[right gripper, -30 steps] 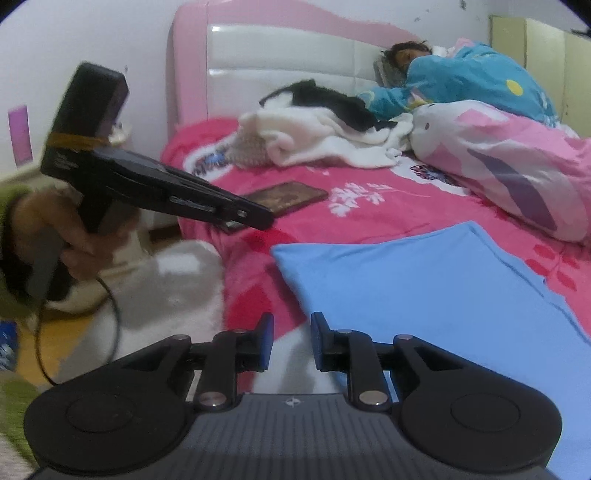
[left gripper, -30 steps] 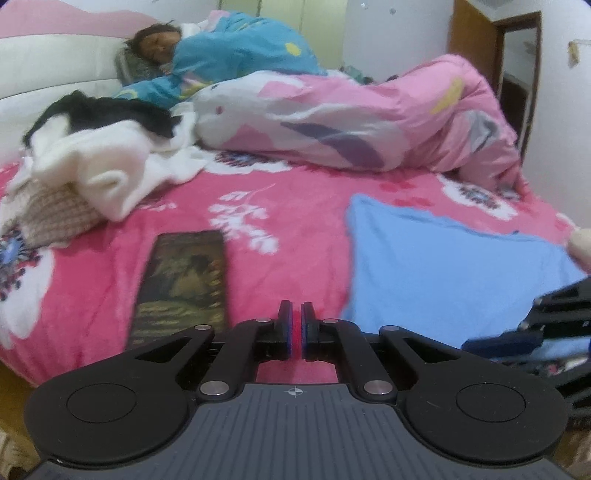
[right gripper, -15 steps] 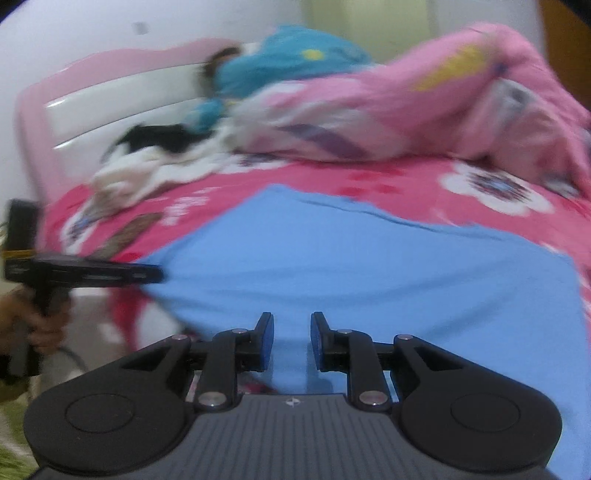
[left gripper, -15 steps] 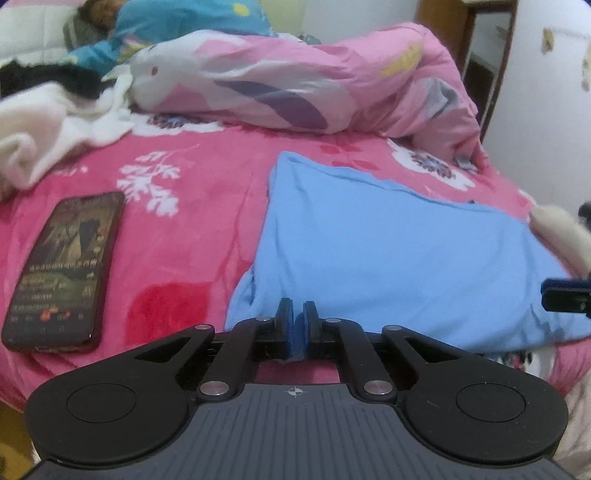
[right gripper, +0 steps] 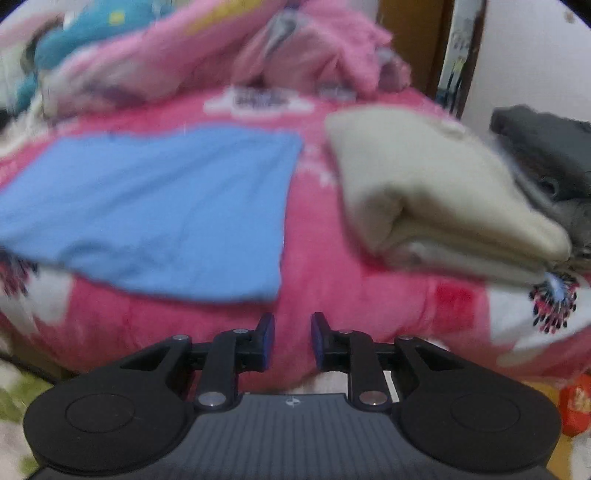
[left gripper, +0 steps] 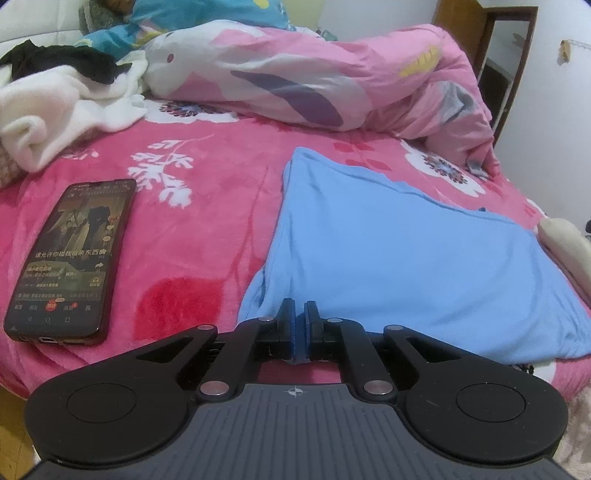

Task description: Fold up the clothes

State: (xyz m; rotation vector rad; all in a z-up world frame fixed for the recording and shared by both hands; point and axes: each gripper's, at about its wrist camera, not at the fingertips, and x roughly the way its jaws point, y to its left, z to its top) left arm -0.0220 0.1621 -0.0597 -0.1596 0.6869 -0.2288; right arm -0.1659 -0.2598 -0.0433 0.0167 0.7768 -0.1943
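Observation:
A light blue garment (left gripper: 406,251) lies flat on the pink floral blanket (left gripper: 207,229). My left gripper (left gripper: 299,314) sits at its near left corner, shut, with a sliver of blue fabric pinched between the pads. In the blurred right wrist view the same garment (right gripper: 166,206) lies to the left. My right gripper (right gripper: 292,332) hangs just off the bed's near edge, below the garment's near right corner. Its jaws stand a little apart with only pink blanket showing between them.
A phone (left gripper: 70,258) with a lit screen lies left of the garment. A folded cream garment (right gripper: 424,192) and dark grey clothes (right gripper: 546,155) are to the right. Beyond lie a pink duvet (left gripper: 314,81), a white and black clothes pile (left gripper: 62,99), and a person lying down (left gripper: 184,14).
The left gripper came down to the blue garment's near left corner and took hold of it. The right gripper swung right along the bed's edge, bringing the cream garment into view.

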